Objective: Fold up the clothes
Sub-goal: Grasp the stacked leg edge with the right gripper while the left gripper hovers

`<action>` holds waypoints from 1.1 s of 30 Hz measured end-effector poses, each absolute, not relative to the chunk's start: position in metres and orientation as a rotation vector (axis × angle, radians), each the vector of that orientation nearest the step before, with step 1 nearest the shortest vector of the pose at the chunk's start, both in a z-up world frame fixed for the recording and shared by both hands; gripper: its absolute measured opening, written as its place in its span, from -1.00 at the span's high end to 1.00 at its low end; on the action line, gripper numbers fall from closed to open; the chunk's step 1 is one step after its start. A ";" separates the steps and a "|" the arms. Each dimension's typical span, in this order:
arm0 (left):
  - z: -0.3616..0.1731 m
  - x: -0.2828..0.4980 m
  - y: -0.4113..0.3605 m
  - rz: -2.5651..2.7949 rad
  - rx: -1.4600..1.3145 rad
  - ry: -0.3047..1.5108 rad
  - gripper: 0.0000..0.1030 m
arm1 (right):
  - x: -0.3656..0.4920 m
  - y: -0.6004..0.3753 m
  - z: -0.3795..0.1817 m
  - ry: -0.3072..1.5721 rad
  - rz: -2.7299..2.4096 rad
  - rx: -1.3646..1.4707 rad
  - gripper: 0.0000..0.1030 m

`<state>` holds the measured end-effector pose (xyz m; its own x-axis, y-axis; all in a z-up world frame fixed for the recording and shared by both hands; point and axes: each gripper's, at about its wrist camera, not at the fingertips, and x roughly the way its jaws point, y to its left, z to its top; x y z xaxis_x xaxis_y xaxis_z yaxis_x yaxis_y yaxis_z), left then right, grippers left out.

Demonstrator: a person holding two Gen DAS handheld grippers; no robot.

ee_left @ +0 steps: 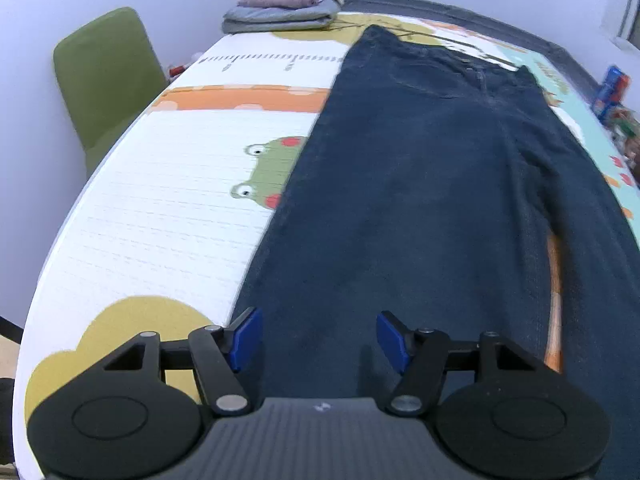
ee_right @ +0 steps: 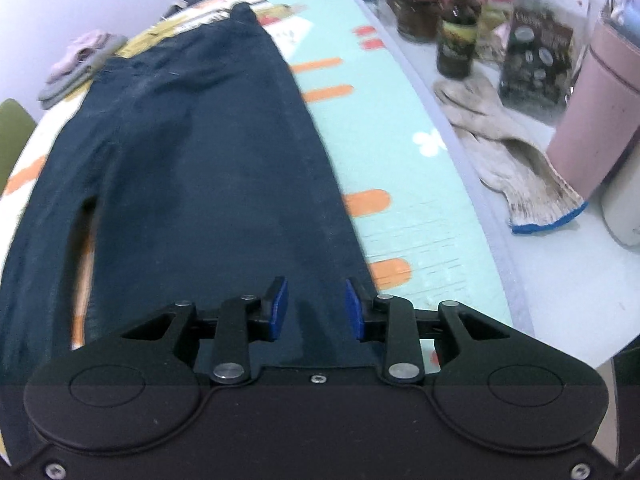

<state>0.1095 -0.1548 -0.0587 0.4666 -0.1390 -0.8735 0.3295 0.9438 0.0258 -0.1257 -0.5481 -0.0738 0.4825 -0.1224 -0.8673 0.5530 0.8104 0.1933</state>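
Note:
Dark blue jeans (ee_left: 420, 168) lie flat and lengthwise on a printed play mat (ee_left: 160, 220), waistband at the far end, legs toward me. My left gripper (ee_left: 318, 338) hovers open over the hem end of the left leg, blue pads wide apart with nothing between them. In the right wrist view the same jeans (ee_right: 192, 160) stretch away, with a slit of mat showing between the legs. My right gripper (ee_right: 316, 306) is open above the right leg's near end, close to its outer edge, holding nothing.
A stack of folded clothes (ee_left: 280, 10) sits at the mat's far end. A green chair (ee_left: 104, 80) stands at the left. On the right of the mat are a work glove (ee_right: 504, 152), a dark bottle (ee_right: 458, 28), a pink container (ee_right: 600, 120) and jars.

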 end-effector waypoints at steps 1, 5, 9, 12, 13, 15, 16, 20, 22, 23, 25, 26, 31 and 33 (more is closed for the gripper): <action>-0.061 0.117 -0.153 -0.286 0.200 1.047 -0.27 | -0.124 -0.553 -0.079 0.996 -0.441 0.493 0.42; -0.067 0.144 -0.151 -0.297 0.187 1.046 -0.27 | -0.117 -0.564 -0.090 1.002 -0.455 0.496 0.42; -0.071 0.175 -0.159 -0.331 0.191 1.036 -0.27 | -0.108 -0.568 -0.092 1.002 -0.462 0.492 0.42; -0.073 0.191 -0.164 -0.361 0.199 1.036 -0.27 | -0.101 -0.571 -0.094 1.001 -0.472 0.495 0.42; -0.075 0.199 -0.167 -0.370 0.206 1.036 -0.27 | -0.100 -0.570 -0.093 0.999 -0.479 0.499 0.42; -0.078 0.213 -0.173 -0.385 0.220 1.035 -0.27 | -0.095 -0.571 -0.093 0.997 -0.484 0.504 0.42; -0.080 0.220 -0.176 -0.392 0.226 1.034 -0.27 | -0.092 -0.571 -0.093 0.993 -0.484 0.504 0.42; -0.087 0.248 -0.189 -0.420 0.238 1.033 -0.27 | -0.079 -0.574 -0.094 0.975 -0.488 0.505 0.41; -0.090 0.259 -0.195 -0.435 0.240 1.032 -0.27 | -0.072 -0.576 -0.095 0.967 -0.490 0.511 0.40; -0.092 0.264 -0.198 -0.440 0.241 1.033 -0.27 | -0.069 -0.577 -0.096 0.965 -0.487 0.512 0.39; -0.096 0.274 -0.203 -0.447 0.236 1.037 -0.27 | -0.063 -0.578 -0.099 0.968 -0.473 0.505 0.38; -0.098 0.279 -0.205 -0.451 0.232 1.040 -0.27 | -0.060 -0.578 -0.101 0.974 -0.469 0.495 0.37; -0.102 0.294 -0.213 -0.472 0.230 1.026 -0.33 | -0.055 -0.578 -0.104 0.967 -0.435 0.454 0.33; -0.103 0.295 -0.214 -0.477 0.233 1.020 -0.31 | -0.055 -0.577 -0.105 0.964 -0.421 0.440 0.33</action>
<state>0.2954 -0.2144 -0.1029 0.4328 -0.2719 -0.8595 0.4846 0.8741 -0.0325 -0.0549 -0.5775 -0.1051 0.5042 -0.1455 -0.8513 0.5253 0.8340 0.1686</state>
